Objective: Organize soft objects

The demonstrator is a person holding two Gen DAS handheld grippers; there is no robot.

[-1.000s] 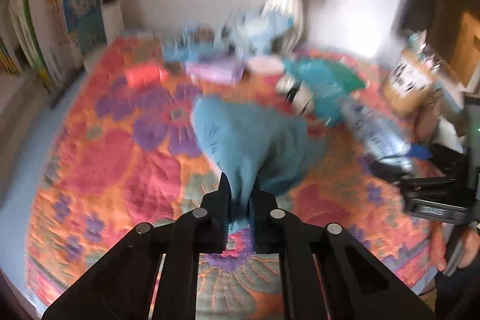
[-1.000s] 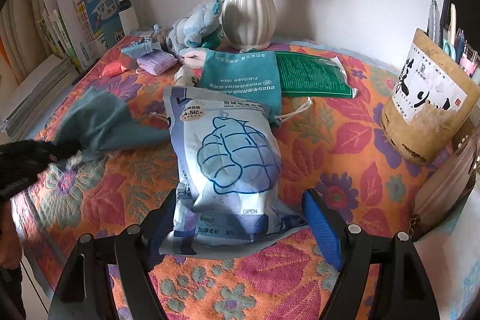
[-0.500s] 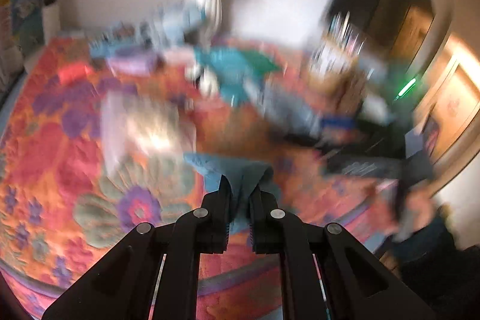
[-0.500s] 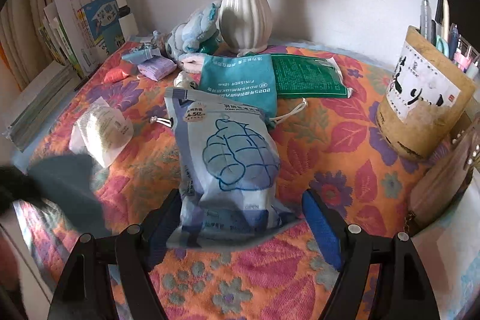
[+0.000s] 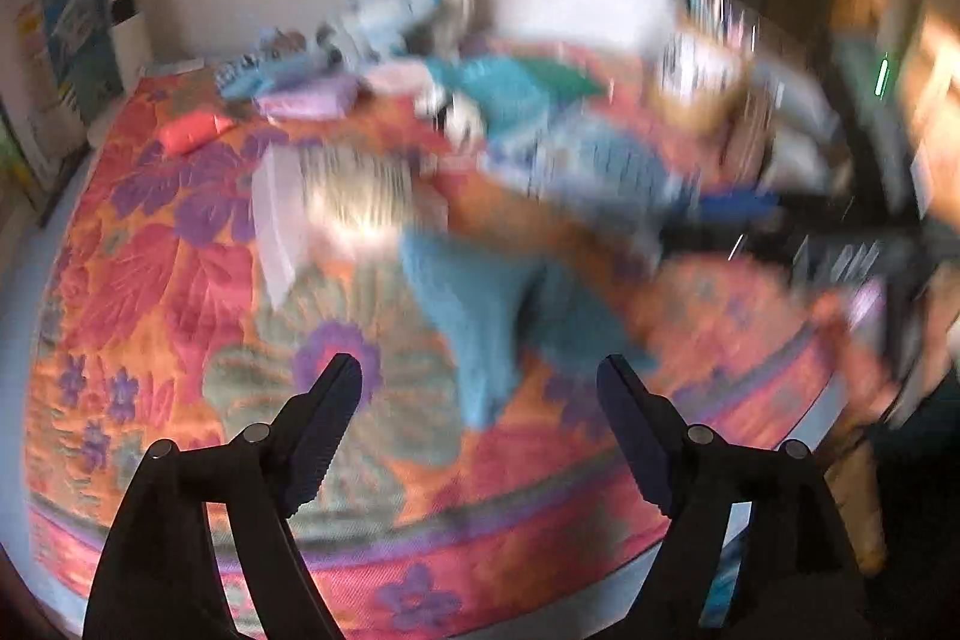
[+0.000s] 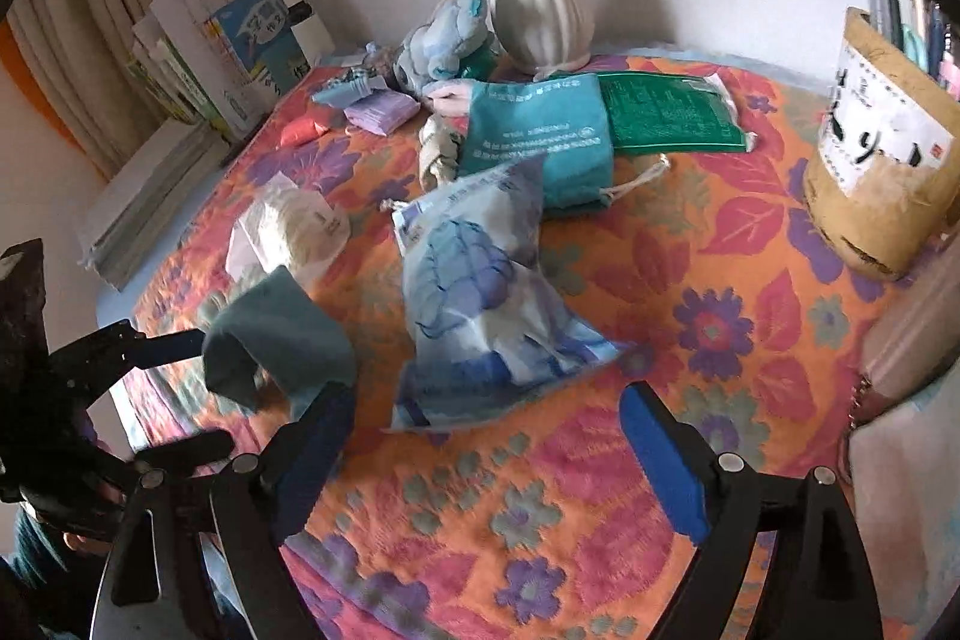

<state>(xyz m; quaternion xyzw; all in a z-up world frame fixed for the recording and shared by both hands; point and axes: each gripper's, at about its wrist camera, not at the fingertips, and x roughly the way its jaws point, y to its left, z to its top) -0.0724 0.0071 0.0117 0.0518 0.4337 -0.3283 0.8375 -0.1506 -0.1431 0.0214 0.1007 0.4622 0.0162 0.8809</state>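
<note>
Here a kraft paper bag (image 6: 876,184) stands upright holding pens (image 6: 894,10)

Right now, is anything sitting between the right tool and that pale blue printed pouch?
Nothing visible. The right tool stands open just short of the pale blue pouch, with only bare floral tablecloth between them.

Black hand-held gripper (image 6: 483,421), blue pads (image 6: 660,466) (silver screws (image 6: 729,460)).

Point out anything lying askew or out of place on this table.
The blue-printed packet lies crumpled and tilted, its top corner riding up on the teal pouch. The teal cloth sits in a loose heap near the table's front edge, beside the open left gripper.
</note>
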